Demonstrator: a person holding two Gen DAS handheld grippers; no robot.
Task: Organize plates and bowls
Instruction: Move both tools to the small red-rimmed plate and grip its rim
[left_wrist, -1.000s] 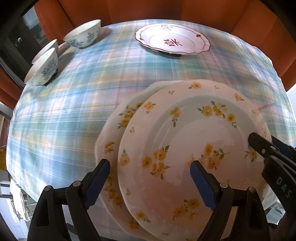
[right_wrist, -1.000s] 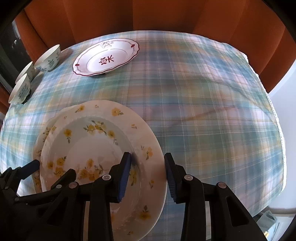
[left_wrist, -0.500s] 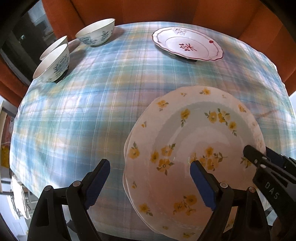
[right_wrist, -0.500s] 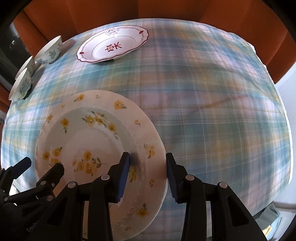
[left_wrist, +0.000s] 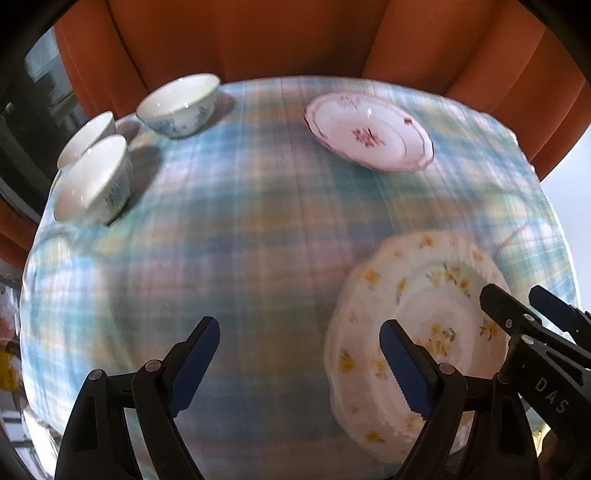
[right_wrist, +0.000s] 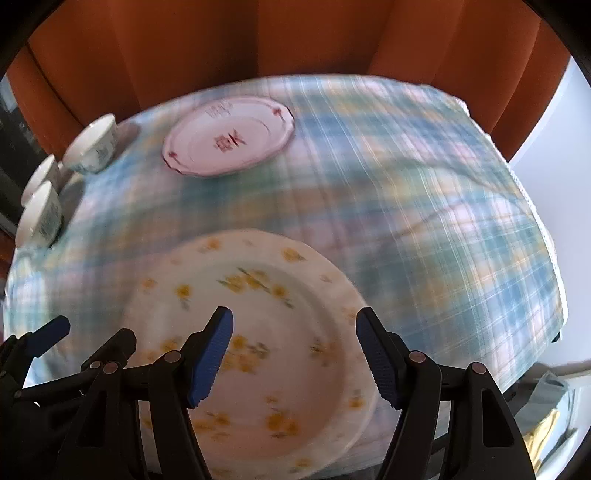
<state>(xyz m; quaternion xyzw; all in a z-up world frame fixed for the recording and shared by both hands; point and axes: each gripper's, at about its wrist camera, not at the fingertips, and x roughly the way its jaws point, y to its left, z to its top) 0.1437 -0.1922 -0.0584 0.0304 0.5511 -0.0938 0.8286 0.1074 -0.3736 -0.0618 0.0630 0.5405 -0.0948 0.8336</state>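
Your right gripper (right_wrist: 293, 354) has just been opening its jaws; they stand spread above the white china plate with yellow flowers (right_wrist: 258, 332), which lies, stacked I think though blur hides it, near the worktop's (right_wrist: 424, 221) front edge. Your left gripper (left_wrist: 299, 363) is spread and empty. Lift clear without clipping the rim.

blue-green plaid tablecloth (left_wrist: 258, 229) covers table; orange curtain (right_wrist: 207, 48) hangs behind; yellow-grey items (right_wrist: 546, 421) off table's right edge.
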